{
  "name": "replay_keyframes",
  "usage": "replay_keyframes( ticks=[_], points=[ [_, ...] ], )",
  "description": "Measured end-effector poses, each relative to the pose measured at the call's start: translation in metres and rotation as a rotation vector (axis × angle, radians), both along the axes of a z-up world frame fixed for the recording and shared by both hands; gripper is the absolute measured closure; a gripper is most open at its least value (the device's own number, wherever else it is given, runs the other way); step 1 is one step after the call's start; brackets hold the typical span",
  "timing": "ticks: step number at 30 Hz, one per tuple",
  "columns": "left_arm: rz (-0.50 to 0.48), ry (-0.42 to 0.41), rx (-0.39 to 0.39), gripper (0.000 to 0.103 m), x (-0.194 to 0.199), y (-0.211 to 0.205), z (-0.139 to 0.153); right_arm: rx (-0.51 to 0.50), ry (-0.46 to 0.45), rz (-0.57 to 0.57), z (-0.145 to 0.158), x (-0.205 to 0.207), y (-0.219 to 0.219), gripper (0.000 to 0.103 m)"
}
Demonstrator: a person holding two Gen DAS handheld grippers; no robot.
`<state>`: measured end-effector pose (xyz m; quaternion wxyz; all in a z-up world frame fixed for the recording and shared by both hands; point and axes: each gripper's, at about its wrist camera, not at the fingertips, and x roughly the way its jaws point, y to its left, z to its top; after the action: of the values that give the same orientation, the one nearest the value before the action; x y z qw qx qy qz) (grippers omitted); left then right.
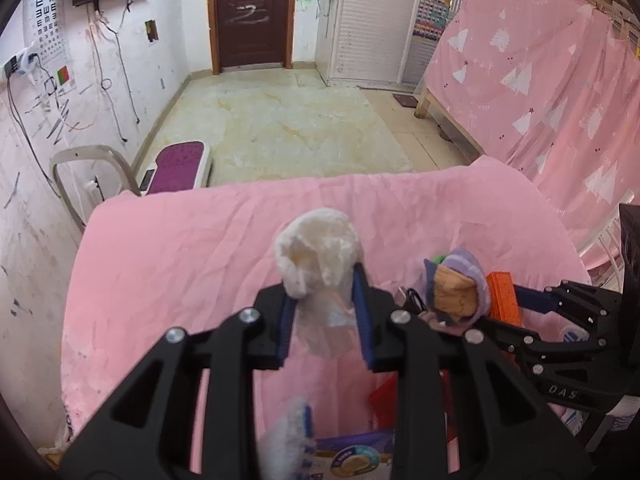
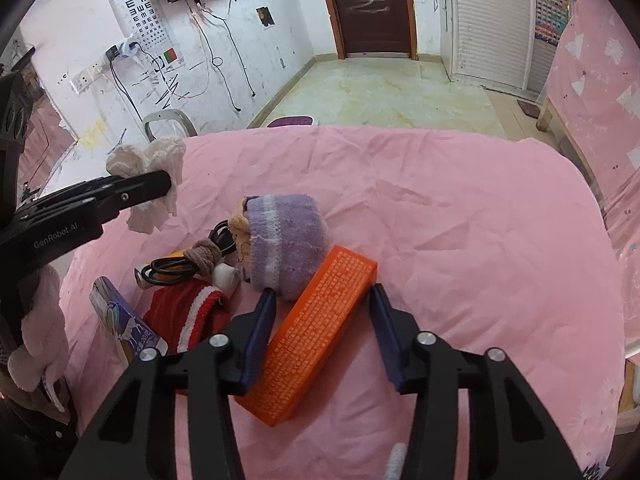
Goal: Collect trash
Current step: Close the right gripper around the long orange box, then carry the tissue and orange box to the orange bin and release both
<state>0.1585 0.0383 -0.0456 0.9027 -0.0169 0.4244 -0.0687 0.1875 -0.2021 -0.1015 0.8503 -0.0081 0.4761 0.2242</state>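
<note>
My left gripper (image 1: 322,304) is shut on a crumpled white tissue wad (image 1: 318,256) and holds it above the pink-covered table (image 1: 180,248). The wad also shows in the right wrist view (image 2: 150,176), clamped in the left gripper's black fingers. My right gripper (image 2: 320,332) is open, its blue pads on either side of an orange box (image 2: 312,336) that lies on the cloth. I cannot tell whether the pads touch the box.
Next to the orange box lie a purple striped sock bundle (image 2: 284,240), a red and white sock (image 2: 192,316), a coiled black cable (image 2: 180,266), a small white object (image 2: 224,276) and a printed carton (image 2: 124,328). A chair (image 1: 88,176) stands past the table's far left edge.
</note>
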Motion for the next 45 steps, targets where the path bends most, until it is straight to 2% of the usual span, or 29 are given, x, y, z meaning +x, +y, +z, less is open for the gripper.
replay_keyframes(
  ticks=[5, 9, 18, 27, 39, 45],
  points=[
    [0.000, -0.035, -0.013, 0.078, -0.012, 0.000, 0.012, 0.027, 0.010, 0.000, -0.001, -0.008, -0.007, 0.085],
    [-0.009, -0.051, -0.006, 0.078, -0.020, -0.008, 0.020, 0.042, -0.003, -0.002, 0.002, -0.015, -0.011, 0.090],
    [-0.006, -0.081, 0.008, 0.078, -0.031, -0.023, 0.033, 0.095, -0.041, -0.015, 0.017, -0.029, -0.032, 0.090],
    [-0.070, -0.108, 0.021, 0.077, -0.042, -0.064, 0.047, 0.154, -0.103, -0.081, 0.039, -0.044, -0.078, 0.090],
    [-0.189, -0.120, 0.034, 0.077, -0.045, -0.146, 0.058, 0.218, -0.179, -0.217, 0.052, -0.063, -0.170, 0.090],
    [-0.273, -0.134, -0.026, 0.077, -0.048, -0.198, 0.061, 0.233, -0.213, -0.310, 0.045, -0.078, -0.231, 0.090]
  ],
)
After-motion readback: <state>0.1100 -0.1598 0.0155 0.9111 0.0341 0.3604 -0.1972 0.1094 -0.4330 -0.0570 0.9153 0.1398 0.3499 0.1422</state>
